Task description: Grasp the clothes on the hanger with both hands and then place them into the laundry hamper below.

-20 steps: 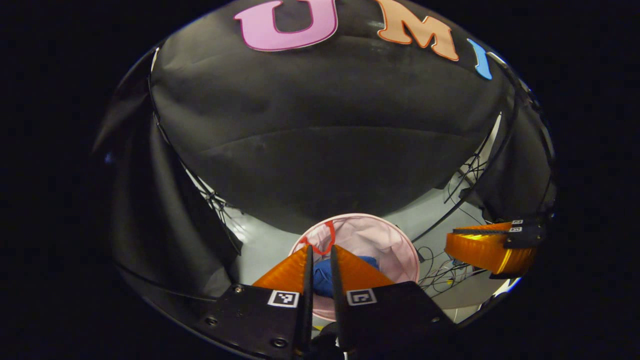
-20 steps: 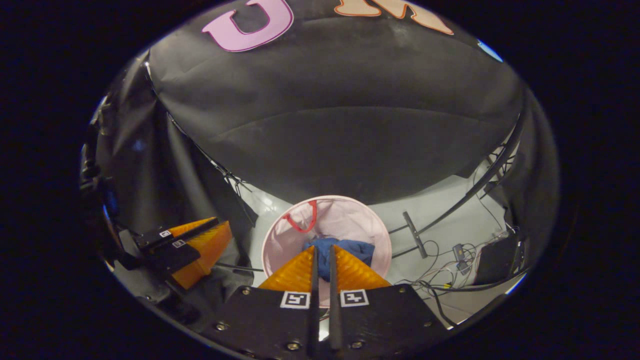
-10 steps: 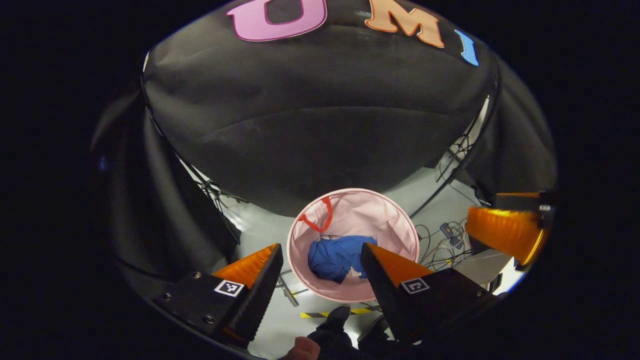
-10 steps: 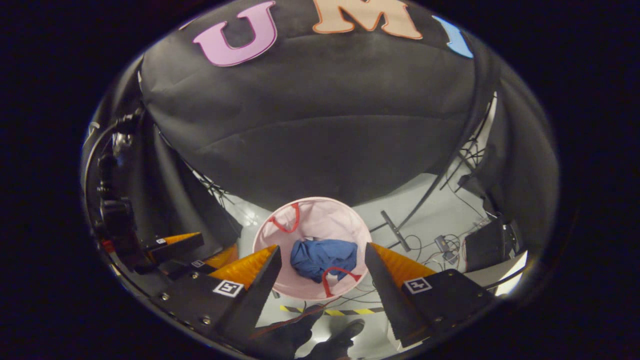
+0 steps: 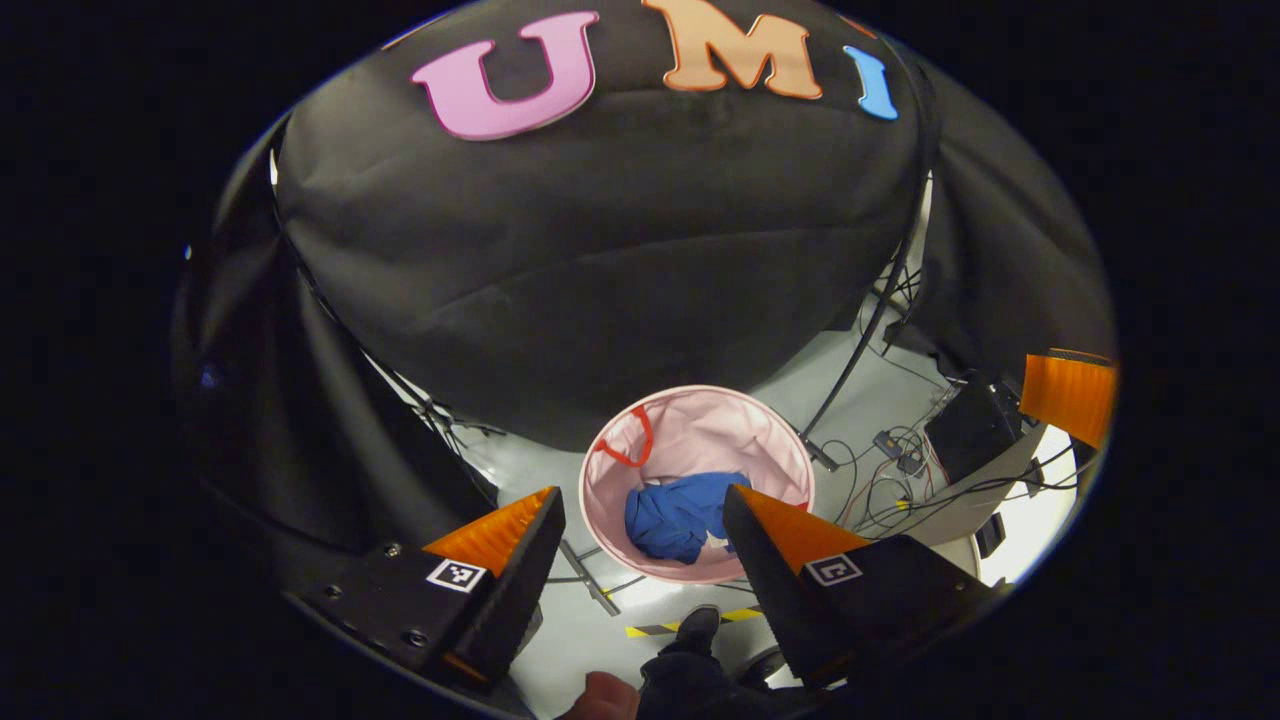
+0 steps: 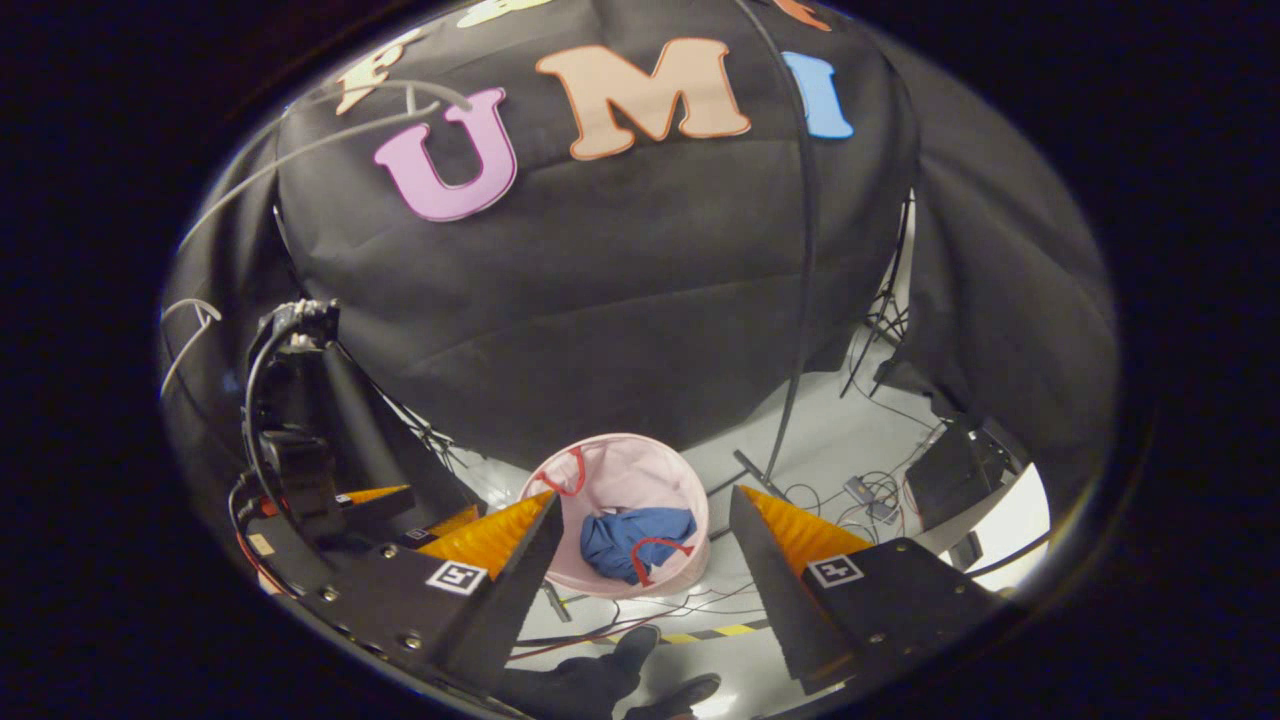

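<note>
My left tool (image 5: 640, 515) is spread wide and pinches nothing. My right tool (image 6: 642, 515) is spread wide too, with nothing between its fingers.

Both tools hang high over the floor (image 5: 530, 470). Down there stands the pink hamper (image 5: 760, 440), round and open at the top. The blue clothes (image 5: 675, 515) lie bunched up inside it, at the bottom. In the right gripper view I see the clothes (image 6: 625, 535) in the hamper (image 6: 625, 470) again, with a red handle (image 6: 660, 550) lying across them. Another red handle (image 6: 572, 472) sits at the far rim.

Thin wires (image 5: 890, 480) lie on the floor near the hamper. A strip of yellow and black tape (image 5: 665, 628) is stuck to the floor just by my shoes (image 6: 640, 650). In the left gripper view, part of my right tool shows far off at the right edge.
</note>
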Tool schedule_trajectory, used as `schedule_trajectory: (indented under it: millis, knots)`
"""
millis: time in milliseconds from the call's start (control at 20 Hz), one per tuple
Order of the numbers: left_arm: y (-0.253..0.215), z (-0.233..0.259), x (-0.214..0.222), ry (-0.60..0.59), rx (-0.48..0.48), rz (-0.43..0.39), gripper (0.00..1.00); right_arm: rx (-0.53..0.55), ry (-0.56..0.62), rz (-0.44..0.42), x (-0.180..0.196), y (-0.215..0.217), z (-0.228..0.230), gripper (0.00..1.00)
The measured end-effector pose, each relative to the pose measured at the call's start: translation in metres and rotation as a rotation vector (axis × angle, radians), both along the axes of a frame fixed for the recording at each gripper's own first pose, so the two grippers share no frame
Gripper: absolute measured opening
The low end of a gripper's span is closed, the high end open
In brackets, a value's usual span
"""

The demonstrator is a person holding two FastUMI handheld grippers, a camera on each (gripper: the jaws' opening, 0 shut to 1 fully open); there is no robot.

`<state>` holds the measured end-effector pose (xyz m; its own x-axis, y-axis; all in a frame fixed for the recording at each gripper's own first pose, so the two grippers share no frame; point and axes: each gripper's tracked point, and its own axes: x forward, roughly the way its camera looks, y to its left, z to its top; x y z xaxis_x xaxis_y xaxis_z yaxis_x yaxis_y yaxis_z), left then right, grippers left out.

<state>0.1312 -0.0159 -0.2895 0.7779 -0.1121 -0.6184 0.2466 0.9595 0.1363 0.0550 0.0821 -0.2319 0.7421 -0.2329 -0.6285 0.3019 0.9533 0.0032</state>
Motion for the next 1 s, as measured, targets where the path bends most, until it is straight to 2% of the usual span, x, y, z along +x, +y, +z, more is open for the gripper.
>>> schedule_trajectory:
  millis: [300,350,400,500,550,600,900,950,1000]
  knots:
    - [-0.012,0.042,-0.056,-0.059,-0.044,0.012,0.99,-0.058,-0.113,0.069,-0.048,0.01,0.068,1.0]
    - [-0.011,0.048,-0.061,-0.077,-0.042,0.016,0.96,-0.063,-0.136,0.076,-0.054,0.013,0.079,1.0]
    - [-0.008,0.055,-0.066,-0.099,-0.042,0.021,0.99,-0.06,-0.159,0.081,-0.058,0.017,0.087,1.0]
    - [-0.005,0.069,-0.079,-0.138,-0.057,0.043,0.99,-0.049,-0.218,0.092,-0.065,0.021,0.112,1.0]
    - [-0.002,0.076,-0.087,-0.151,-0.063,0.057,0.99,-0.049,-0.239,0.099,-0.068,0.023,0.123,0.96]
    - [0.003,0.085,-0.093,-0.173,-0.068,0.074,0.99,-0.05,-0.263,0.105,-0.073,0.023,0.134,1.0]
    - [0.027,0.145,-0.123,-0.292,-0.104,0.139,0.99,-0.027,-0.397,0.14,-0.092,0.038,0.193,1.0]
    - [0.031,0.154,-0.125,-0.32,-0.102,0.138,0.99,-0.026,-0.417,0.148,-0.094,0.04,0.204,0.95]
    - [0.033,0.165,-0.129,-0.338,-0.094,0.137,0.99,-0.024,-0.44,0.151,-0.099,0.041,0.216,1.0]
